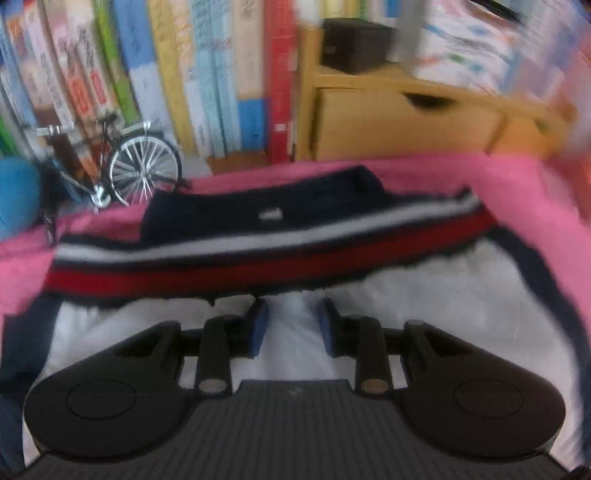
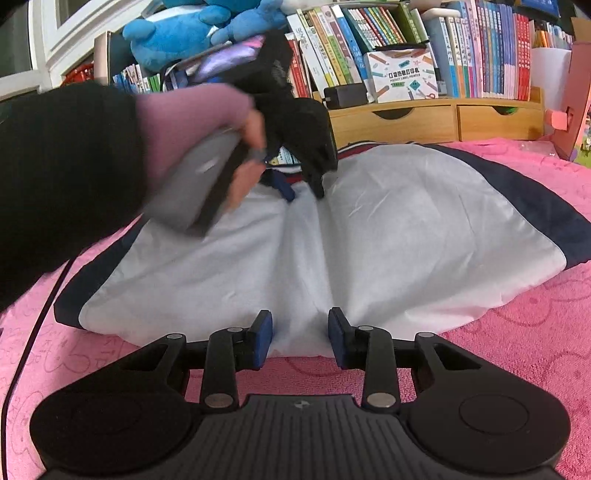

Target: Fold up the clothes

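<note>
A pink towel-like cover (image 2: 517, 332) is spread across the surface. Behind it, a wooden drawer unit (image 2: 436, 120) is set as the landmark. Rows of books (image 2: 491, 55) are stood on top of it and to its left. A black box (image 2: 345, 96) and a white printed carton (image 2: 402, 75) are placed on the unit. A blue plush toy (image 2: 177, 33) is seen to its upper left. A model bicycle (image 1: 122, 162) is stood left of the unit.

Not much is reading clearly here. In the right wrist view, a white box (image 2: 400, 75) sitting on the wooden shelf (image 2: 436, 118) at about 1 o'clock is showing "POCKET LABEL PRINTER" under a line of Chinese characters I'm not making out. The book spines (image 2: 491, 48) around it are carrying print too small to read. The left wrist view is blurring everything, including the small white logo on the navy shirt (image 1: 269, 214).
</note>
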A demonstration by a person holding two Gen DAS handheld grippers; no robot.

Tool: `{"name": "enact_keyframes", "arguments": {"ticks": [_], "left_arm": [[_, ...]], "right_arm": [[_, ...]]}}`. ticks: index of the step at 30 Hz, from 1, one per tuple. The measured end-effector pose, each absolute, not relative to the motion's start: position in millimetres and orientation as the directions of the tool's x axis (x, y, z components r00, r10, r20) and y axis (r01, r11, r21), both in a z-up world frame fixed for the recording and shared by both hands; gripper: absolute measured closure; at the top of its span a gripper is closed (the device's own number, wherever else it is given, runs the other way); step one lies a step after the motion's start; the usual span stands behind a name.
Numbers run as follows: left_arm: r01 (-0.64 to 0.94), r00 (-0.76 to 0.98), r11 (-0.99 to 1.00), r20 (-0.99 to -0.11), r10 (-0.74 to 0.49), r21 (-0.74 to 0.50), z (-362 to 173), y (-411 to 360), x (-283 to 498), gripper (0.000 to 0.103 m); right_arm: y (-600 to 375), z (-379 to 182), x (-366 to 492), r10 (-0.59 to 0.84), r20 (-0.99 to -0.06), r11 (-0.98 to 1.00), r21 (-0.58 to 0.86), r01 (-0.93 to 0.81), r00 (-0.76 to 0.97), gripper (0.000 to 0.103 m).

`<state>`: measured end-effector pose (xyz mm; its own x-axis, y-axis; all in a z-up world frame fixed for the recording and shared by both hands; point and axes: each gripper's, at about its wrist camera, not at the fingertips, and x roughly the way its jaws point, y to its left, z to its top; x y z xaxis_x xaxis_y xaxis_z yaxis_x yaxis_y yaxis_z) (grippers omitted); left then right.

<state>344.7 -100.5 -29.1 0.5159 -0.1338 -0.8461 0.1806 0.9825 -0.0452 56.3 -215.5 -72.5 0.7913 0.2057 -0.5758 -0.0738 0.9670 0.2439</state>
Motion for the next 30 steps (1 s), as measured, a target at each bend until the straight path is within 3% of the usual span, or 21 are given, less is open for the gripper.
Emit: {"name": "enact_keyframes", "arguments": {"ticks": [4,10,19,26,30], "left_arm": [[0.17,0.519,0.985,-0.845,-0.126,-0.042,-21.2,-95.8,339.5,0.079],[0.273,0.545,0.962,-0.823,-0.159,-0.005,0.7,-86.7,259.4,0.08],[0.429,0.476,0.903,-0.854,-0.212,0.015,-30.6,-97.4,157.1,0.078],[0.355,0.532,0.935,-0.823,-0.201,0.002,-41.9,-97.2,233.6,0.075],[0.229,0.573,0.973,-0.807,-0.14,-0.007,-41.0,-94.8,305.4,0.075]], "right_arm": [[-214.4,-72.5,55.4,0.201,-0.578,0.969,0.233,-0.077,0.791,0.069],[-217.4,-73.0,55.2,0.214,-0.574,0.964,0.254,-0.077,0.791,0.069],[-217.6,-71.7,54.0,0.216,-0.572,0.963,0.259,-0.075,0.791,0.069],[-218.8,-71.7,54.3,0.22,-0.571,0.96,0.268,-0.074,0.791,0.069],[-218.2,-72.1,53.9,0.22,-0.572,0.96,0.269,-0.073,0.79,0.069]]}}
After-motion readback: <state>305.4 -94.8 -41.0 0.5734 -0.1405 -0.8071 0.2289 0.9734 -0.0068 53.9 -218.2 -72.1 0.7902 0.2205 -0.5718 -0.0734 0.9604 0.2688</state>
